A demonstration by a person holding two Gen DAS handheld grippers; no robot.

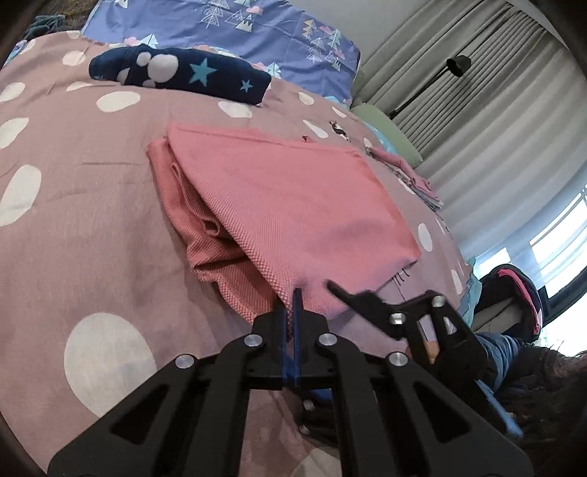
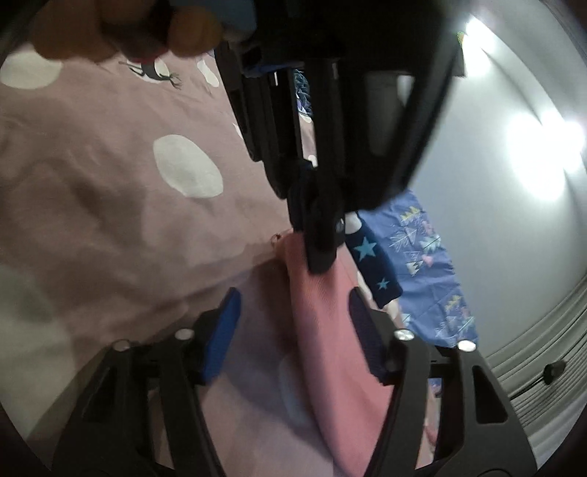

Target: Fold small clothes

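Observation:
A pink garment (image 1: pixel 293 205) lies partly folded on the pink spotted bedcover (image 1: pixel 91 220). My left gripper (image 1: pixel 296 293) is shut on its near corner, and the fabric is pinched between the blue pads. In the right wrist view the left gripper (image 2: pixel 320 262) comes in from above, holding the pink garment (image 2: pixel 323 330) up as a hanging fold. My right gripper (image 2: pixel 293 330) stands open around that fold, and its left pad is clear of the cloth. From the left wrist view the right gripper (image 1: pixel 363 304) sits just right of the held corner.
A folded navy garment with stars (image 1: pixel 176 71) lies further back on the bed, in front of a blue patterned pillow (image 1: pixel 238 22). A stack of folded clothes (image 1: pixel 414 176) sits at the right edge. A floor lamp (image 1: pixel 458 64) and curtains stand beyond. A hand (image 2: pixel 110 33) shows at the top.

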